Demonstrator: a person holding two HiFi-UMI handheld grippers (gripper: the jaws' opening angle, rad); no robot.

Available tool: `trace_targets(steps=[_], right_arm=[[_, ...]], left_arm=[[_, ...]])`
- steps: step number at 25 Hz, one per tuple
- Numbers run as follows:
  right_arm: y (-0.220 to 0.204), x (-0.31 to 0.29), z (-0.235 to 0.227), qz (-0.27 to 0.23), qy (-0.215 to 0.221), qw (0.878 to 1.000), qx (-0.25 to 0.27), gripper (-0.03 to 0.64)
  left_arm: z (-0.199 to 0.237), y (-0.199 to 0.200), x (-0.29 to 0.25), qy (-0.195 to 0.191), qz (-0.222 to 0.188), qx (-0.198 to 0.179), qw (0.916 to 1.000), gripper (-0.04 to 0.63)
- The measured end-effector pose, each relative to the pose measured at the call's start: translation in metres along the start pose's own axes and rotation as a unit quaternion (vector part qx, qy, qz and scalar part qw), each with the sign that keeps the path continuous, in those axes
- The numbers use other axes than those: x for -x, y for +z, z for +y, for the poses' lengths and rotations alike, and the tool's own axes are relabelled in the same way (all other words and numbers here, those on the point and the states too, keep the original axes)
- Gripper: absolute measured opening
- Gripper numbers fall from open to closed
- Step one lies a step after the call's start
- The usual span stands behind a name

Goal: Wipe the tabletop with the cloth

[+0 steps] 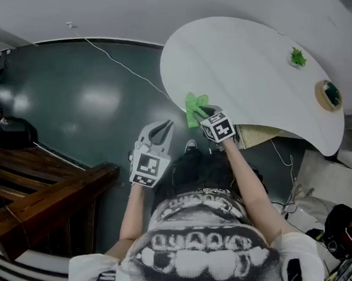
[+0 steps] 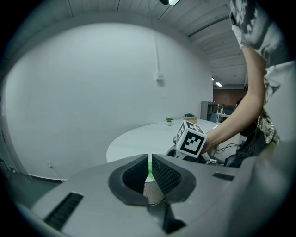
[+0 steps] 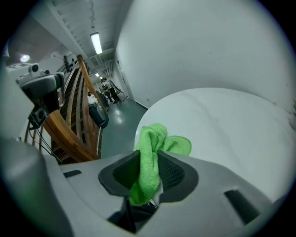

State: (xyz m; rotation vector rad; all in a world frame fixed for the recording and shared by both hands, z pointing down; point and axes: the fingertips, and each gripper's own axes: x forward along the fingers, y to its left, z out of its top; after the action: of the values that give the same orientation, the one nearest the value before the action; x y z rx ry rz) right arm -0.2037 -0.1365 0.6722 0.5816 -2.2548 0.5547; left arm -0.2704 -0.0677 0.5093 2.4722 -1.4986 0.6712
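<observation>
A bright green cloth (image 1: 193,108) lies bunched on the near left edge of the white oval tabletop (image 1: 249,66). My right gripper (image 1: 203,113) is shut on the cloth (image 3: 155,139), which passes up between its pads and spreads onto the tabletop (image 3: 222,120). My left gripper (image 1: 162,130) hangs over the dark floor just left of the table, its jaws shut with nothing between them. In the left gripper view, that gripper (image 2: 150,159) points at the tabletop (image 2: 148,136) and at the right gripper's marker cube (image 2: 190,140).
A small green plant (image 1: 297,57) and a round tan-rimmed bowl (image 1: 328,94) stand at the table's far right. Wooden stairs (image 1: 41,188) run along the left. A thin cable (image 1: 122,65) crosses the dark floor. Bags and cables lie at lower right (image 1: 344,227).
</observation>
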Motion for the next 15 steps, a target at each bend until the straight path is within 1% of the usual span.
trace_targets(steps=[5, 11, 15], right_arm=[[-0.012, 0.016, -0.014, 0.004, -0.019, 1.000, -0.007, 0.115], [-0.044, 0.054, -0.054, -0.005, -0.056, 0.997, -0.046, 0.115], [-0.074, 0.090, -0.089, -0.010, -0.082, 0.994, -0.068, 0.115]], left_arm=[[-0.016, 0.014, -0.010, -0.026, -0.013, -0.013, 0.9995, 0.021], [-0.050, 0.027, -0.032, -0.064, -0.006, -0.040, 0.9971, 0.021], [-0.079, 0.044, -0.051, -0.077, -0.013, -0.053, 0.9955, 0.021]])
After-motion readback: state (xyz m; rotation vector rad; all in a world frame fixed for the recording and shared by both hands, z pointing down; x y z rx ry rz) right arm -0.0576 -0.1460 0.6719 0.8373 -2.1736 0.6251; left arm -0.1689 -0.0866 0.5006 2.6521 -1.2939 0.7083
